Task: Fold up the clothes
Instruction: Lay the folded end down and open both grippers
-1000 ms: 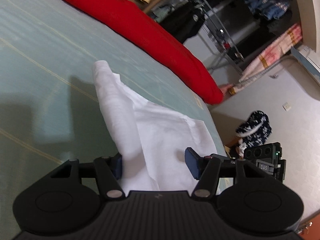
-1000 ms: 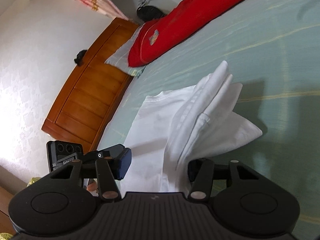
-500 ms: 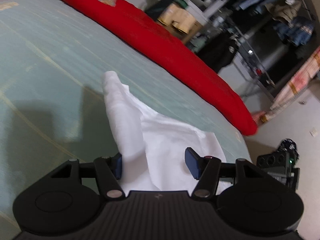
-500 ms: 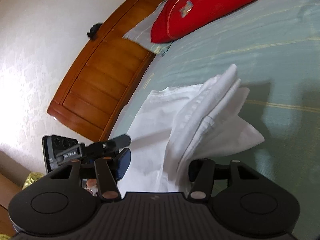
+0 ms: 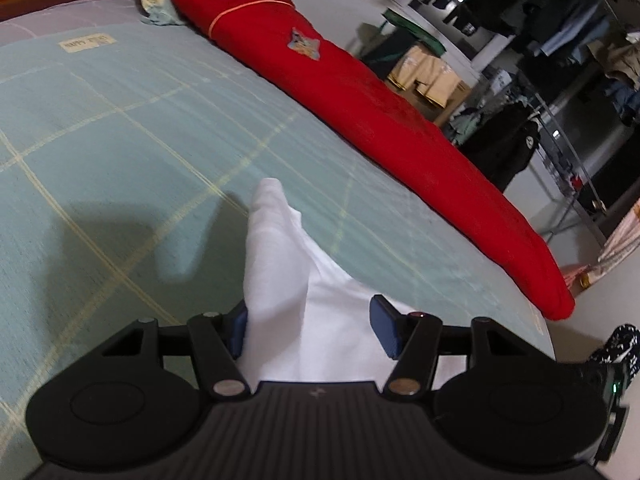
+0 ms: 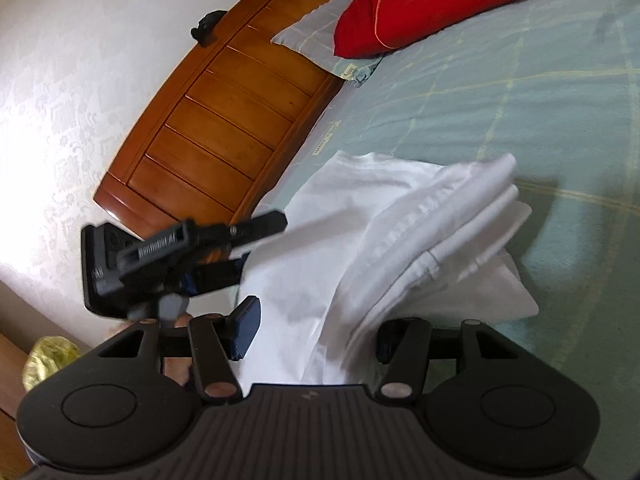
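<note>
A pale green bedspread (image 5: 120, 128) with thin yellow lines fills most of both views, its near edge cut off by the black gripper bodies. Along its far side lies a long red cushion (image 5: 380, 120) with a small patch on it, and its head end rests against a grey pillow (image 6: 312, 36) that is half hidden beneath it. Behind the pillow stands a wooden headboard (image 6: 216, 120), with a small dark thing on its top rail that is too small to identify. The white garment (image 6: 360, 216) lies on the bedspread, partly spread flat and partly gathered into raised folds; its nearest part disappears under both grippers, so its full outline cannot be seen. The left gripper (image 5: 308, 330) has its jaws apart, with a lifted fold of the cloth rising against the left blue pad while the right pad stands clear of it; whether the cloth is truly pinched cannot be told. The right gripper (image 6: 316, 334) also stands apart, the bunched folds running between its fingers, and its right pad is mostly hidden behind the cloth. From the right wrist the left gripper appears blurred, with fingertips (image 6: 180, 320) showing below it.
</note>
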`<action>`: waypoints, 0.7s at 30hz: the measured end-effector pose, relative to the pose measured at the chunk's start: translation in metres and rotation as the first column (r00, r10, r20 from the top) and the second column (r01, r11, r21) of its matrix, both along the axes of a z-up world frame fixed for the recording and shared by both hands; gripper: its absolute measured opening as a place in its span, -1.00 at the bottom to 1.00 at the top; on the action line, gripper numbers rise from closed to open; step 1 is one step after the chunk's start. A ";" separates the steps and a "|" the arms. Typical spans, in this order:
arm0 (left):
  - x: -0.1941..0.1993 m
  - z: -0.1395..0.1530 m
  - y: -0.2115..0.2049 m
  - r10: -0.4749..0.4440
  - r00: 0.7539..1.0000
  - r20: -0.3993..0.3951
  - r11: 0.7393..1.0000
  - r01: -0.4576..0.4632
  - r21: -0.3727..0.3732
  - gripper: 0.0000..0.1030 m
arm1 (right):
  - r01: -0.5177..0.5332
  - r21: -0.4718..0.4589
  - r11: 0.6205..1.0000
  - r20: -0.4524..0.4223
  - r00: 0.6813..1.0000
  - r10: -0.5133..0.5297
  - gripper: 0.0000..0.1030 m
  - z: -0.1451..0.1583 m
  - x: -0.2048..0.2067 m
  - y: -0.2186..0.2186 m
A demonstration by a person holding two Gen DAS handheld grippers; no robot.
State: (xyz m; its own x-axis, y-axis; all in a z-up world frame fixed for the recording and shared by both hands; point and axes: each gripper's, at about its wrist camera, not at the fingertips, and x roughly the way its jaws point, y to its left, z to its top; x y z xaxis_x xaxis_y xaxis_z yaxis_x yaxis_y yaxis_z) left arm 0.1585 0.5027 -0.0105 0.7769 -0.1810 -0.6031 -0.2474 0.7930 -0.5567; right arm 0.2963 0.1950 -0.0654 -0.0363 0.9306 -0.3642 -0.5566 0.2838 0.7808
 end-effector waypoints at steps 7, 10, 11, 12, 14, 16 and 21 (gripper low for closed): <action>0.009 -0.011 0.021 0.040 0.999 0.005 0.999 -0.040 -0.011 0.15 | -0.005 -0.022 1.000 0.026 1.000 0.005 0.20 -0.010 -0.012 0.026; 0.013 -0.017 0.025 0.048 0.999 0.002 0.999 -0.048 -0.012 0.15 | -0.009 -0.034 0.999 0.030 0.999 0.010 0.20 -0.013 -0.015 0.032; 0.013 -0.019 0.026 0.050 0.999 0.001 0.999 -0.050 -0.013 0.15 | -0.008 -0.036 0.999 0.033 0.999 0.010 0.20 -0.015 -0.016 0.034; 0.013 -0.021 0.026 0.051 0.999 0.001 0.999 -0.051 -0.015 0.15 | -0.008 -0.037 0.999 0.035 0.999 0.009 0.21 -0.016 -0.016 0.035; 0.013 -0.023 0.027 0.055 0.999 -0.001 0.998 -0.055 -0.015 0.15 | -0.007 -0.036 0.999 0.036 0.999 0.008 0.22 -0.016 -0.016 0.037; 0.013 -0.025 0.028 0.056 0.998 -0.001 0.998 -0.056 -0.017 0.15 | -0.006 -0.035 0.999 0.036 0.999 0.008 0.22 -0.017 -0.016 0.038; 0.013 -0.027 0.029 0.061 0.998 -0.003 0.998 -0.061 -0.010 0.15 | -0.002 -0.037 0.999 0.038 0.999 0.004 0.22 -0.014 -0.017 0.038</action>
